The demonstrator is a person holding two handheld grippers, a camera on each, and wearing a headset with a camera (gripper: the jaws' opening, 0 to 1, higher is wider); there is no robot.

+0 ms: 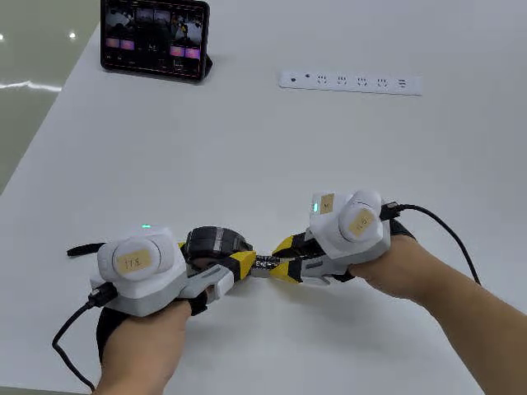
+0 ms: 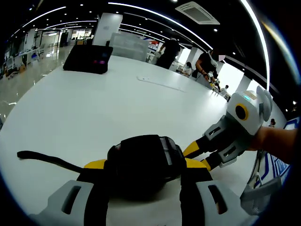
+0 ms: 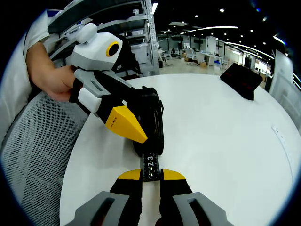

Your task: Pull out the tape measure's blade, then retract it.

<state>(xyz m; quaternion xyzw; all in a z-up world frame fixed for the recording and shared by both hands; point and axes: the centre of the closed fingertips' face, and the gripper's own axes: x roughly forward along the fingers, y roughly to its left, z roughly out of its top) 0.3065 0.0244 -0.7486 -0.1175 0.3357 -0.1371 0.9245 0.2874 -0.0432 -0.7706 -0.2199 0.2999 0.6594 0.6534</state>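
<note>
Left gripper (image 1: 224, 262) is clamping the black tape measure (image 2: 143, 160), its case sitting between the jaws on the white table (image 1: 247, 140). I am seeing a short run of blade (image 3: 150, 165) reaching out to the right gripper (image 3: 150, 176), whose yellow tips are pinching its end. Black strap (image 2: 47, 159) is lying on the side away from the right gripper. Power strip (image 1: 350, 81) and tablet (image 1: 154, 37) are sitting well beyond both grippers.
</note>
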